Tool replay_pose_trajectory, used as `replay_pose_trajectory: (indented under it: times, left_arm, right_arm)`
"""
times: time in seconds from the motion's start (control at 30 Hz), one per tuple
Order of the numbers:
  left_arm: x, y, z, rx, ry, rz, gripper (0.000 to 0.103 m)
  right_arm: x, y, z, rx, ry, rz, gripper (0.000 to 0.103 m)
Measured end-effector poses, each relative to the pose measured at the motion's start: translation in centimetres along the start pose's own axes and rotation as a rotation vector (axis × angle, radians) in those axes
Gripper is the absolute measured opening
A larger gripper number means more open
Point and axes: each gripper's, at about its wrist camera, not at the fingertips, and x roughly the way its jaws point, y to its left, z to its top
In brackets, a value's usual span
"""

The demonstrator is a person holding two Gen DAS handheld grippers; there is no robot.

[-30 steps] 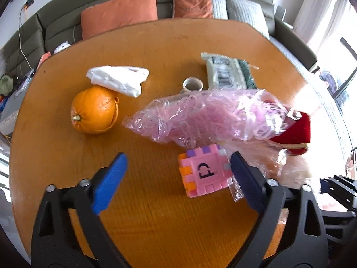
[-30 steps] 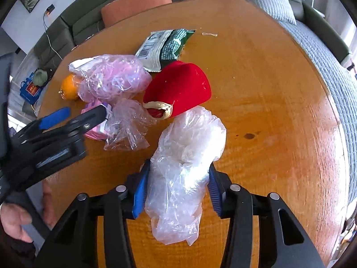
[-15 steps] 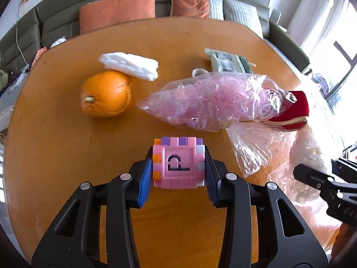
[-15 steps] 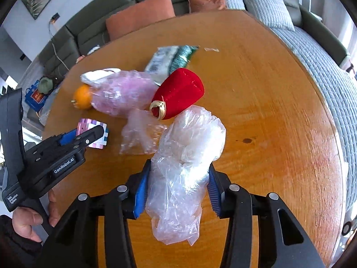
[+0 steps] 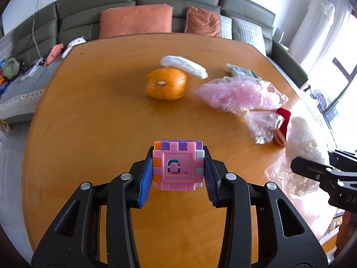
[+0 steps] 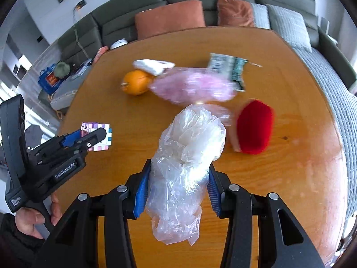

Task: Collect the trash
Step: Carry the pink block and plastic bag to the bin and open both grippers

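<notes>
My left gripper [image 5: 177,176] is shut on a pink puzzle cube [image 5: 178,164] with purple and orange edge pieces, held above the wooden table [image 5: 89,122]. The same cube [image 6: 99,136] shows at the left of the right wrist view between the left gripper's fingers. My right gripper [image 6: 177,189] is shut on a crumpled clear plastic bag [image 6: 185,160], lifted off the table. A pink crinkled plastic bag [image 5: 238,95] and a smaller clear wrapper [image 5: 261,122] lie on the table ahead.
An orange [image 5: 166,83], a white crumpled tissue [image 5: 185,65], a green snack packet [image 6: 229,69] and a red velvet pouch [image 6: 254,127] lie on the table. A grey sofa with orange cushions [image 5: 136,21] runs behind it. A person's hand [image 6: 31,221] holds the left gripper's handle.
The left gripper closed on the pink cube and lifted it off the table, moving back and left. The right gripper rose and drew back with the clear bag still in it.
</notes>
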Motion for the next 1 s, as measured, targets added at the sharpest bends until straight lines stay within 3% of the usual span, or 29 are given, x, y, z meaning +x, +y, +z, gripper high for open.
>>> replay_pose_trajectory:
  times: [0.5,1.0]
  left_arm:
    - [-8.7,14.3,-6.2,-0.18,-0.101,0.143,0.04]
    - [-16.2,27.1,-15.8,-0.483,-0.154,0.345,0.04]
  right_arm:
    - [3.0,18.5,-0.2,-0.293,0.056,0.128,0.047]
    - [5.4,37.1,-3.2,-0.631,0.119,0.289,0.047]
